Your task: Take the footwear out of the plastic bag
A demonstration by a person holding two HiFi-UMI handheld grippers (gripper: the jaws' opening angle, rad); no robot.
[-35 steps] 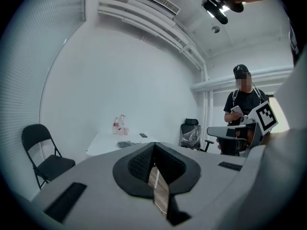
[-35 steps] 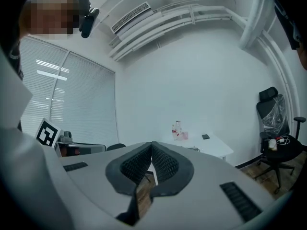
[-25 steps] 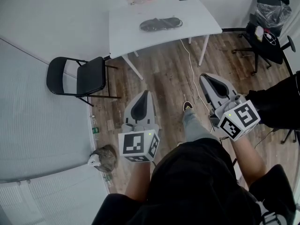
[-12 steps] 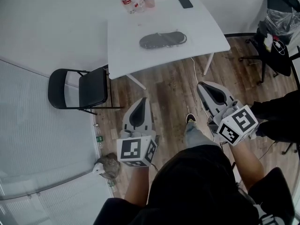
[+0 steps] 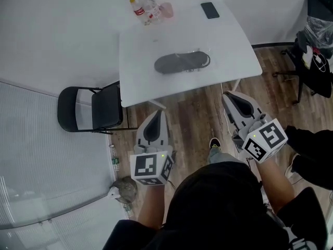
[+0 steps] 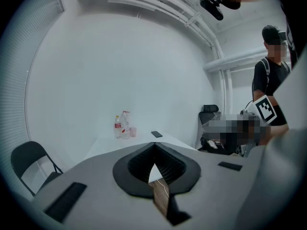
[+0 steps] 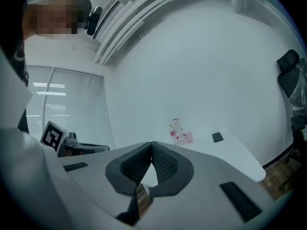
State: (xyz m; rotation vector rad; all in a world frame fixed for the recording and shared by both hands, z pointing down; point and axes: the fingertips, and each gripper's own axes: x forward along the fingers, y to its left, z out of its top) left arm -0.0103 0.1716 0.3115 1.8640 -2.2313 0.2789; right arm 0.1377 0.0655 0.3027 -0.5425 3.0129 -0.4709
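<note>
white table (image 5: 143, 43) holds the shoe (image 5: 179, 62) in its bag (image 5: 206, 61); left gripper (image 5: 159, 114) and right gripper (image 5: 229, 97) are both closed, empty. pinching only thin plastic could drag everything off the edge.

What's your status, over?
Status: left gripper shut, empty; right gripper shut, empty. The bagged footwear lies untouched on table. No obstacle seen ahead.

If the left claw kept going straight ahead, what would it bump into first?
Probably the near edge of the white rectangular table: the shut left claw aims at it, nothing between, though height is hard to judge.
</note>
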